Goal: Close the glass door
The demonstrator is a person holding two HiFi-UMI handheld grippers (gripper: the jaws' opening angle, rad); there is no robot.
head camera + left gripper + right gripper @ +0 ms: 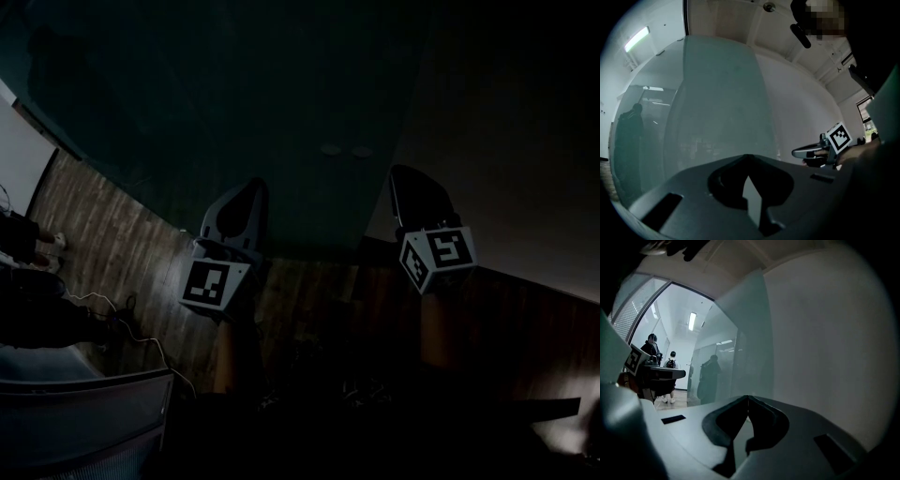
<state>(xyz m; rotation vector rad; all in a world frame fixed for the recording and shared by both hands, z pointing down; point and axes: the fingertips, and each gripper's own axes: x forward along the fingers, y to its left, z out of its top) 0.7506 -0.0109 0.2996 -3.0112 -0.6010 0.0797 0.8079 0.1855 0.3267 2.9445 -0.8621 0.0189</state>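
Head view, glass door [234, 84]: huge dark teal pane filling 10 to 1 o'clock, its free edge dropping toward centre.
wall [506, 112]: plain, from 1 to 3 o'clock, right beside that edge.
wooden floor [112, 244]: 8 o'clock strip under the pane.
left gripper [253, 186]: roughly centre, jaws pinched together on nothing, nose aimed at the glass. Touching or not, can't tell.
right gripper [398, 175]: at its 3 o'clock, jaws also closed tight and empty, lined up with the door's edge.
step, my guess: shoving the pane toward the wall.
how I'd do it: both closed noses flat on the glass, level, even pressure, easing off near the wall so nothing bangs.
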